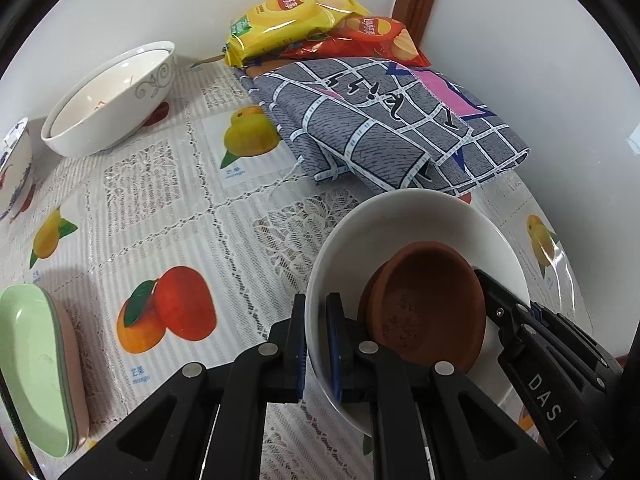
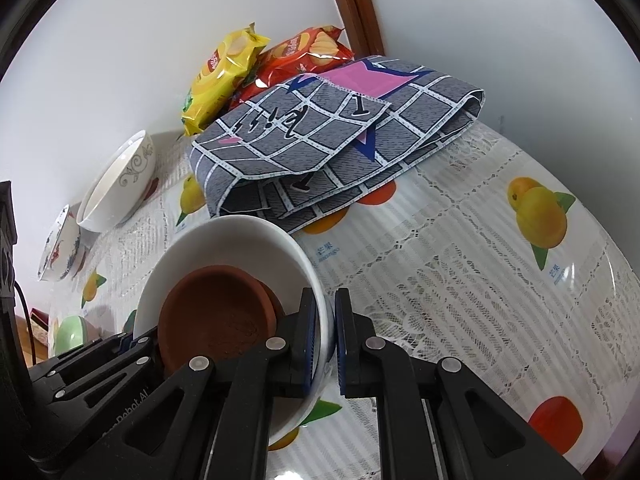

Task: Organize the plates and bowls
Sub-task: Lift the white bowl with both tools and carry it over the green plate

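Observation:
A plain white bowl (image 1: 404,224) holds two nested terracotta saucers (image 1: 428,312). My left gripper (image 1: 317,344) is shut on the bowl's left rim. My right gripper (image 2: 326,336) is shut on its right rim (image 2: 316,280); the saucers (image 2: 218,312) show inside. The bowl is held over the fruit-print tablecloth (image 1: 168,208). A patterned white bowl stack (image 1: 112,100) leans on the back wall, also in the right wrist view (image 2: 120,184). A blue-and-red painted bowl (image 2: 60,248) stands at the left. Green and pink plates (image 1: 36,368) lie at the near left.
A folded grey checked cloth (image 1: 384,128) lies just behind the held bowl, with yellow (image 1: 288,16) and red chip bags (image 1: 372,40) behind it against the wall. A wooden frame (image 2: 360,4) runs up the corner. A green bowl (image 2: 70,334) sits at far left.

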Demonstrator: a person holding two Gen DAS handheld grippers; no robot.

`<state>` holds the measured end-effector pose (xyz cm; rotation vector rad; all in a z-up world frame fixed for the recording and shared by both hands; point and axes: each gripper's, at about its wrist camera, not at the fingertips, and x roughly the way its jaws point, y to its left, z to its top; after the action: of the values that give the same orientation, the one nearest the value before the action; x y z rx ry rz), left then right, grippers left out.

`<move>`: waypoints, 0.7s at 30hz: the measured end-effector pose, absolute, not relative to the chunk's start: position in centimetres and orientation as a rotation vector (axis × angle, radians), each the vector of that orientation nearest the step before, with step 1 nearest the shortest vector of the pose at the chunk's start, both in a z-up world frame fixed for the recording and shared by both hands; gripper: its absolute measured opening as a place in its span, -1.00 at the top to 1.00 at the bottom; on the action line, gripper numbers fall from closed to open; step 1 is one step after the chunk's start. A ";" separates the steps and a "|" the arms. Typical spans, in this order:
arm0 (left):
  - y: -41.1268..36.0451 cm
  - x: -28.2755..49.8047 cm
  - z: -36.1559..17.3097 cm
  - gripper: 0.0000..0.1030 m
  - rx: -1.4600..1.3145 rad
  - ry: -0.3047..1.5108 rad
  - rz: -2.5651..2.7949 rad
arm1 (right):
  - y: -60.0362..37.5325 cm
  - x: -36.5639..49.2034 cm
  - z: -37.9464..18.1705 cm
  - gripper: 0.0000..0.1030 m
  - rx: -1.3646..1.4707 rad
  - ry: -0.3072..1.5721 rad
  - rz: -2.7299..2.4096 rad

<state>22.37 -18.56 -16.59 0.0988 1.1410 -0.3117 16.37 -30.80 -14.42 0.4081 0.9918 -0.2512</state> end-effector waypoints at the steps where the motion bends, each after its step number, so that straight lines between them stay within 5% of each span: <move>1: -18.4 22.3 -16.5 0.82 0.097 1.140 -0.309 | -30.6 16.3 -14.3 0.82 0.410 0.990 -0.246; 21: -13.1 20.9 -14.1 0.82 0.076 1.102 -0.263 | -26.3 16.2 -12.3 0.82 0.401 0.955 -0.173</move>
<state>20.86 -13.14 -14.15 0.0758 1.1021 -0.2628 16.21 -26.27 -12.28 0.4011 0.9545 -0.1732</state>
